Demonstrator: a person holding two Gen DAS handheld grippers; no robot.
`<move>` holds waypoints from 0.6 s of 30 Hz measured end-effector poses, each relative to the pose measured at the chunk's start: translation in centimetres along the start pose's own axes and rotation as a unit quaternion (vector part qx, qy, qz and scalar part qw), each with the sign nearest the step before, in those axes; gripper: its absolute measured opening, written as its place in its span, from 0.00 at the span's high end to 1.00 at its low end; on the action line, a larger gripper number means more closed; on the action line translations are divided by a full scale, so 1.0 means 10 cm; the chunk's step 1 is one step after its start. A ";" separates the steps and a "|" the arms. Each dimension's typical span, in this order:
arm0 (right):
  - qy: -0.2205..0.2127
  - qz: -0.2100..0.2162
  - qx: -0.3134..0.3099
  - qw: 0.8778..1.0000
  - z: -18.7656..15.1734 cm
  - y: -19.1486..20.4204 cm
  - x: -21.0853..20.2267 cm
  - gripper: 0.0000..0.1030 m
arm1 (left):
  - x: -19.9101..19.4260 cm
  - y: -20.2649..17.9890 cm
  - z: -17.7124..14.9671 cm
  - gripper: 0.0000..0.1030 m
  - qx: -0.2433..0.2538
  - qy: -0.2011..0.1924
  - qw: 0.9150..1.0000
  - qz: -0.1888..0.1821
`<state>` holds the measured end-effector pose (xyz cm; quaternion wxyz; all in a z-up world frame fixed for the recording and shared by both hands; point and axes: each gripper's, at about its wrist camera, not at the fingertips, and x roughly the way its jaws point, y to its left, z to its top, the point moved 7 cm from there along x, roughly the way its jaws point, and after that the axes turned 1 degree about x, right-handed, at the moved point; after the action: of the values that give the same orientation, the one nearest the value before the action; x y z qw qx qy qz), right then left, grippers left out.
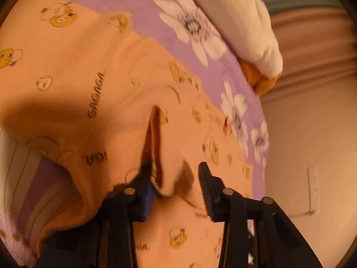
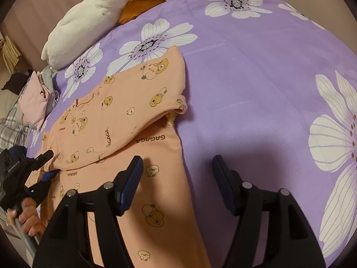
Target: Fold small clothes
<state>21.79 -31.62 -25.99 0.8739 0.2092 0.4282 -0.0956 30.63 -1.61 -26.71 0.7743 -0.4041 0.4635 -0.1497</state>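
A small peach garment (image 2: 125,116) printed with yellow ducks and "GAGAGA" lies on the purple flowered bedspread (image 2: 245,84), with one part folded over the rest. In the left wrist view the garment (image 1: 89,78) fills the frame. My left gripper (image 1: 176,185) is open right over it, with a raised fold of cloth between the jaws. It also shows in the right wrist view (image 2: 48,165) at the garment's left edge. My right gripper (image 2: 178,178) is open and empty above the garment's right edge.
A white and orange plush toy (image 2: 89,20) lies at the bed's far left edge. A pile of pink and grey clothes (image 2: 38,98) sits left of the bed. A plain wall (image 1: 312,134) shows beyond the bed edge.
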 end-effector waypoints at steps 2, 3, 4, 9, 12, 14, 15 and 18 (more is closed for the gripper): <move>-0.005 -0.005 -0.002 1.000 0.02 0.01 0.01 0.36 | 0.02 -0.01 0.03 0.88 0.009 -0.017 1.000 0.020; -0.007 -0.009 -0.003 1.000 0.03 0.01 0.00 0.36 | 0.04 -0.02 0.05 0.92 0.027 -0.033 0.998 0.050; -0.014 -0.014 -0.004 1.000 0.04 0.02 -0.03 0.36 | -0.01 0.01 0.08 0.93 0.035 -0.045 0.996 0.065; -0.046 -0.029 -0.046 0.997 0.08 0.03 -0.10 0.37 | -0.45 0.07 0.24 0.98 0.026 -0.107 0.992 0.058; -0.032 -0.030 -0.031 0.999 0.07 -0.04 -0.01 0.37 | -0.75 0.17 0.33 0.98 0.034 -0.134 0.988 0.072; -0.034 -0.029 -0.027 0.999 0.09 -0.04 -0.02 0.36 | -0.73 0.22 0.31 0.98 0.005 -0.078 0.997 0.018; -0.034 -0.030 -0.025 0.999 0.09 -0.04 -0.02 0.36 | -0.66 0.24 0.27 0.98 -0.005 -0.042 0.999 0.008; -0.033 -0.043 -0.025 0.998 0.08 -0.02 0.01 0.35 | -0.44 0.27 0.04 0.85 0.002 0.050 0.998 0.048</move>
<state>22.38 -32.16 -25.68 0.8874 0.1659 0.4102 -0.1290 28.30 2.90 -26.04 0.7572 -0.3712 0.5207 -0.1333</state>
